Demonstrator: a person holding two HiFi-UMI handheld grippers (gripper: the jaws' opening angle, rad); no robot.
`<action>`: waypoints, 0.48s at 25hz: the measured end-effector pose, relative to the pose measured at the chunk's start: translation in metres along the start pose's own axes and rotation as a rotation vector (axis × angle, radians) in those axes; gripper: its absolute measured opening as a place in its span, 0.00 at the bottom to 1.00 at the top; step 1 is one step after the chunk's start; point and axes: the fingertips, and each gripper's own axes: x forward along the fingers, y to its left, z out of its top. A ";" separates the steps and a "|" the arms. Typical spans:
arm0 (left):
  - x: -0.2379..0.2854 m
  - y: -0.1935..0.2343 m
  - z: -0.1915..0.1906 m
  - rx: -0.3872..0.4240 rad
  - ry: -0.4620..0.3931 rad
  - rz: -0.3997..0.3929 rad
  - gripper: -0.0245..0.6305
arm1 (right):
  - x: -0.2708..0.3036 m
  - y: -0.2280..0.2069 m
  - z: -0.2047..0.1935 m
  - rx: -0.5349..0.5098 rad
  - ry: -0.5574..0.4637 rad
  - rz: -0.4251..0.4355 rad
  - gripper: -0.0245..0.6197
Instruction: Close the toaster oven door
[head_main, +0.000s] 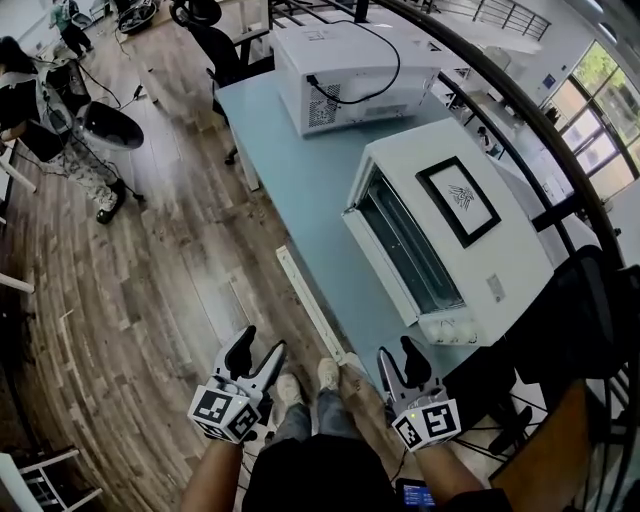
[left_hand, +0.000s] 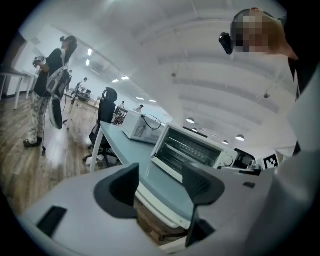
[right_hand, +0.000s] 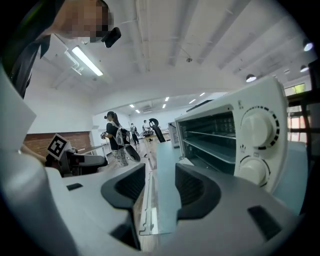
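A white toaster oven (head_main: 470, 250) stands on the pale blue table (head_main: 270, 130) with its glass door (head_main: 340, 270) folded down flat towards me. The door's white handle bar (head_main: 308, 300) is at its outer edge. The oven's racks show in the left gripper view (left_hand: 192, 150), and its knobs (right_hand: 255, 130) in the right gripper view. My left gripper (head_main: 260, 343) hangs open below the handle, empty (left_hand: 161, 175). My right gripper (head_main: 397, 352) is open near the door's near corner. The door (right_hand: 162, 195) shows through its gap (right_hand: 161, 172), and the pads touch nothing.
A white microwave (head_main: 345, 70) with a black cable sits at the table's far end. A black office chair (head_main: 215, 45) stands behind it, and another dark chair (head_main: 580, 320) is at my right. A person (head_main: 60, 120) stands on the wooden floor at left. My shoes (head_main: 315, 380) are under the door.
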 end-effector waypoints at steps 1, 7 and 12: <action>0.005 0.002 -0.009 -0.031 0.016 0.001 0.46 | 0.002 -0.002 -0.005 0.004 0.014 0.002 0.33; 0.040 0.017 -0.080 -0.166 0.139 0.013 0.46 | 0.011 -0.011 -0.031 0.007 0.070 0.016 0.33; 0.066 0.023 -0.126 -0.306 0.208 0.009 0.46 | 0.008 -0.017 -0.044 0.009 0.117 0.033 0.33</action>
